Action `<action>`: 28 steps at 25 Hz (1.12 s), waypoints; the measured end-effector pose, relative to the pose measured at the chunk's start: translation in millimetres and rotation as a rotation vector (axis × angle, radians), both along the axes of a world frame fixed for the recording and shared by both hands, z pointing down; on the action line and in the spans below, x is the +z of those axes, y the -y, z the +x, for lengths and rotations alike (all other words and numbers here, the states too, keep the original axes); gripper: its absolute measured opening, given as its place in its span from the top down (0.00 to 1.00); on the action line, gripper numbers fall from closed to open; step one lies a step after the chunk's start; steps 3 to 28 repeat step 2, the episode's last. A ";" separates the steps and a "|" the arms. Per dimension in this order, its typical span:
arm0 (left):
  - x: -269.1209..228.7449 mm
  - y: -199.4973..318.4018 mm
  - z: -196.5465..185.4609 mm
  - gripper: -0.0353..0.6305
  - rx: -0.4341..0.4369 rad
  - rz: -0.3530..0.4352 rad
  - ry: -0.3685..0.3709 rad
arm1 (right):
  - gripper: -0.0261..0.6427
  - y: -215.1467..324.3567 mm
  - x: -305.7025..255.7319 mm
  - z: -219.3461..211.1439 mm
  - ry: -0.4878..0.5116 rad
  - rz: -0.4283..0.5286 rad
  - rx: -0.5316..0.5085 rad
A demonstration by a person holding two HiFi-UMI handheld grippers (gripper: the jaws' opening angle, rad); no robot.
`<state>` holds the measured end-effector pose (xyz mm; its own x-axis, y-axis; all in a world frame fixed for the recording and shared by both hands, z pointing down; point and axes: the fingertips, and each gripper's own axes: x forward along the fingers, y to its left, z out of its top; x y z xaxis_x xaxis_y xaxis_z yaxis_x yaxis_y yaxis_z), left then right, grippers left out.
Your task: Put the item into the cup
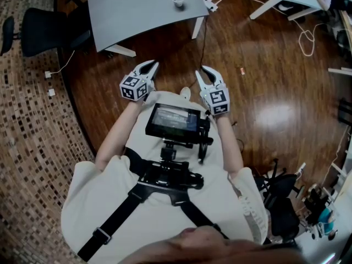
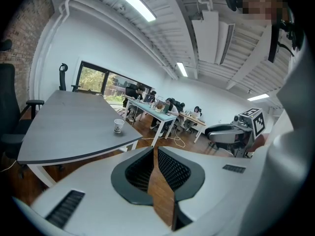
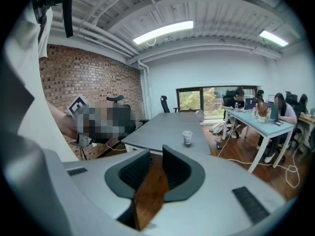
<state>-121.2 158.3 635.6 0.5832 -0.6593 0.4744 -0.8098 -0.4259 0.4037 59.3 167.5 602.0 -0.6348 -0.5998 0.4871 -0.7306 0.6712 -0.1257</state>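
Observation:
A white paper cup (image 1: 177, 0) stands alone on the grey table (image 1: 137, 21), well ahead of both grippers. The left gripper view shows the cup (image 2: 118, 126) near the table's right edge; the right gripper view shows the cup (image 3: 187, 137) straight ahead. A small pinkish item (image 1: 242, 71) lies on the wood floor to the right. My left gripper (image 1: 149, 66) (image 2: 155, 149) is held at chest height, its tips together and empty. My right gripper (image 1: 205, 71) (image 3: 156, 154) sits beside it with a narrow gap and nothing in it.
A black office chair (image 1: 44, 29) stands left of the table. White cables and a power strip (image 1: 210, 3) lie on the floor by the table's right corner. A screen rig (image 1: 173, 121) hangs on the person's chest. People sit at desks (image 2: 167, 113) farther back.

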 end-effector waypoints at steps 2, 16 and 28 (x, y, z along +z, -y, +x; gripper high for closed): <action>1.8 -1.9 1.5 0.91 0.002 -0.002 0.002 | 0.80 -2.0 1.8 2.2 -0.005 0.001 0.000; 1.8 -1.9 1.5 0.91 0.002 -0.002 0.002 | 0.80 -2.0 1.8 2.2 -0.005 0.001 0.000; 1.8 -1.9 1.5 0.91 0.002 -0.002 0.002 | 0.80 -2.0 1.8 2.2 -0.005 0.001 0.000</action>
